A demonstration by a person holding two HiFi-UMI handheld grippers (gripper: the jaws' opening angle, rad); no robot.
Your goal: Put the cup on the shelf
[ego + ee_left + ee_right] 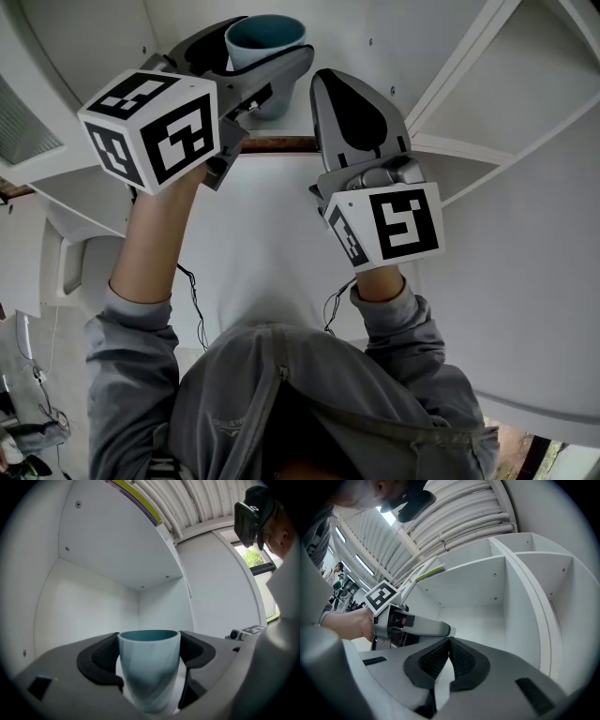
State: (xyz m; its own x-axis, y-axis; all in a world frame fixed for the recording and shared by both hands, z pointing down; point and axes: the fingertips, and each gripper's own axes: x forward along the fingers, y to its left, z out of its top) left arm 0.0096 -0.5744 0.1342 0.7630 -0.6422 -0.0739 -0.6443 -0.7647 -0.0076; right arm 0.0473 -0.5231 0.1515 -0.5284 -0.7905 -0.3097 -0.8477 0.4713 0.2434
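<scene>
Grips an upright teal cup [265, 36] in the left gripper [149, 653] at a white shelf [103, 606] bay; holds the right gripper [449, 644] pinched together, empty.

I seem to be working in a large hall, some kind of workshop or test space. Over the white compartment shelf [497, 588] arches a roof [459, 513] of white ribbed panels with long bright strips [347, 548] set in it. A tall window [257, 555] shows green trees. Far off, blurred equipment [340, 585] crowds the floor.
</scene>
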